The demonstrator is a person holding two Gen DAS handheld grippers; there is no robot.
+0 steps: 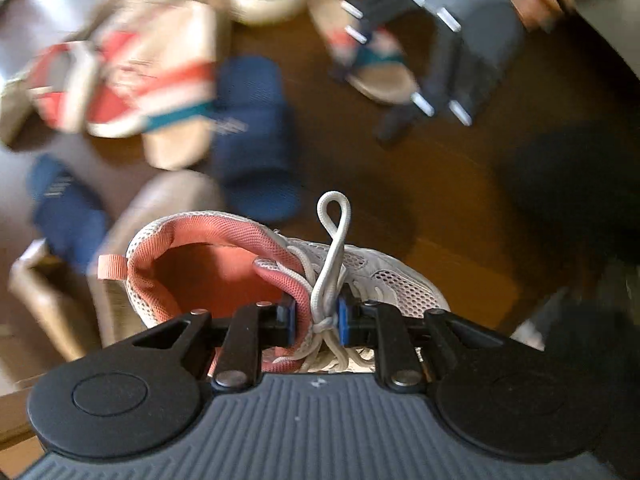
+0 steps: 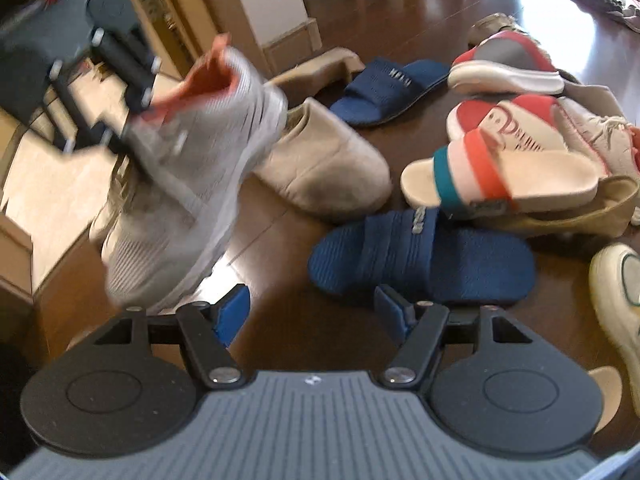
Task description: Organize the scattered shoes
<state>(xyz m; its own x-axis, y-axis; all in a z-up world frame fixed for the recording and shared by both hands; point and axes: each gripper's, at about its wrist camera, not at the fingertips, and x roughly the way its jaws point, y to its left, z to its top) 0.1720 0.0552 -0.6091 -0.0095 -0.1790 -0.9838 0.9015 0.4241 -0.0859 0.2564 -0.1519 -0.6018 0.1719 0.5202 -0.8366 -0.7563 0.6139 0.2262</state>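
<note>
A grey mesh sneaker (image 1: 372, 276) with a pink lining hangs from my left gripper (image 1: 316, 318), which is shut on its tongue and laces. In the right wrist view the same sneaker (image 2: 188, 184) dangles toe down at the left, blurred, held by the left gripper (image 2: 132, 108) above the wooden floor. My right gripper (image 2: 314, 312) stands open with nothing between its blue pads. Just beyond it lies a blue slide (image 2: 424, 258). The other blue slide (image 2: 392, 88) lies farther back.
Scattered on the dark wooden floor (image 2: 288, 320) are a beige slipper (image 2: 324, 160), a striped cream sandal (image 2: 508, 172), red and white shoes (image 2: 508, 64) and a cream sneaker (image 2: 620, 300). Cardboard boxes (image 2: 24, 216) stand at the left.
</note>
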